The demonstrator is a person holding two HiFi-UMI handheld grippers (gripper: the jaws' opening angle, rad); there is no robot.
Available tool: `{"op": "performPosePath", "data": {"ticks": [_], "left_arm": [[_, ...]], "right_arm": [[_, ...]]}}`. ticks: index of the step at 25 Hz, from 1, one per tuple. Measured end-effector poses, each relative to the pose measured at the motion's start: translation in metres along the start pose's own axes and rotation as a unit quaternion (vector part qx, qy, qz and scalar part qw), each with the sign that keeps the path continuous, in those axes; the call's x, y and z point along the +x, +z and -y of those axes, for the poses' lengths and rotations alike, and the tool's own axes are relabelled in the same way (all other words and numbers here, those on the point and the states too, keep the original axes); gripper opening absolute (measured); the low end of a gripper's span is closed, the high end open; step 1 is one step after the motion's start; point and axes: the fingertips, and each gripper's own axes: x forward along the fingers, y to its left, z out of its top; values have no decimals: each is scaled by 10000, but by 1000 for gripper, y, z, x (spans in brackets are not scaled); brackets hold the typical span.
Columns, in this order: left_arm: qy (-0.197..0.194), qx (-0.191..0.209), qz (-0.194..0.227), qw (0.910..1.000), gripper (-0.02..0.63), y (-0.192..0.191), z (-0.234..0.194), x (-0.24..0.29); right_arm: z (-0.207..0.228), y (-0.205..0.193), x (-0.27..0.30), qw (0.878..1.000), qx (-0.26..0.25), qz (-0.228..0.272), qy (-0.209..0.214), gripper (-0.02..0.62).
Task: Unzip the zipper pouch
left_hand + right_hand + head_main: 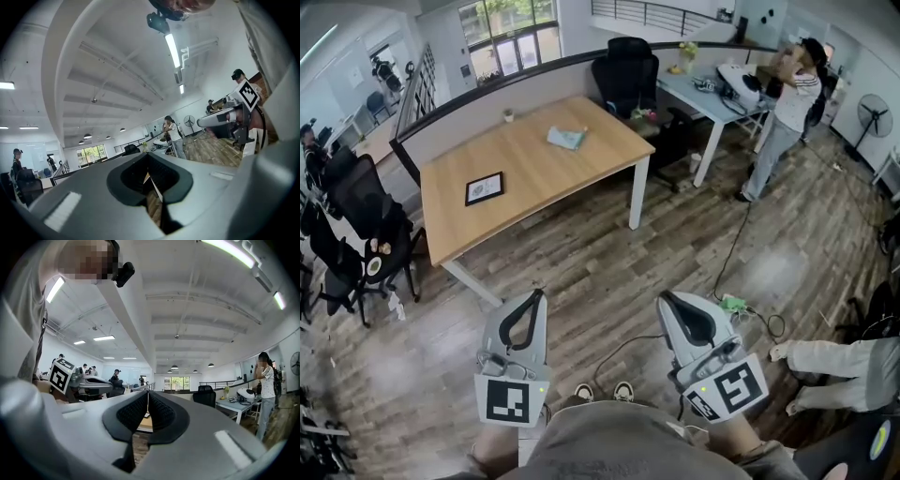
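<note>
1. Down at 6 o'clock, the left hand-held gripper (538,296) and right hand-held gripper (666,298) hang over the plank floor (600,253), ribbed jaws pressed together, empty.
2. Toward 12 o'clock, the soft pale-blue pouch (567,138) lies on the smooth wooden bench (525,183), well apart.
3. Best to step close first, then pin the fabric with one and pinch the pull with the other.

L gripper (539,295) & R gripper (665,296): pale grey shells, blk ribbed pads (132,411) set in a blk loop at the tip. Each carries a marker cube (508,400), blk-on-white sq code, green LED beside. Person: grey-olive shirt (628,441), shoes (623,389) w/ pale toecaps.
</note>
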Motion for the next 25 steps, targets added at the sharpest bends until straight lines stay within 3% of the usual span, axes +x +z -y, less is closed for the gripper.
{"op": "performPosePath", "data": {"ticks": [10,12,15,18,25], "left_arm": [[300,2,98,9995,7,10,18,-1],[346,-65,58,9994,54,11,22,2],[402,-136,-16,9991,168,7,23,8],[369,-231,-7,9991,245,3,22,16],[434,-214,44,9988,247,-7,0,51]], "right_arm": [[34,-2,-23,9993,89,230,-266,18],[44,0,-29,9985,129,314,-435,44],[55,0,-30,9979,79,346,-533,186],[60,-5,-25,9982,11,278,-523,212],[82,-20,10,9986,8,165,-494,212]]}}
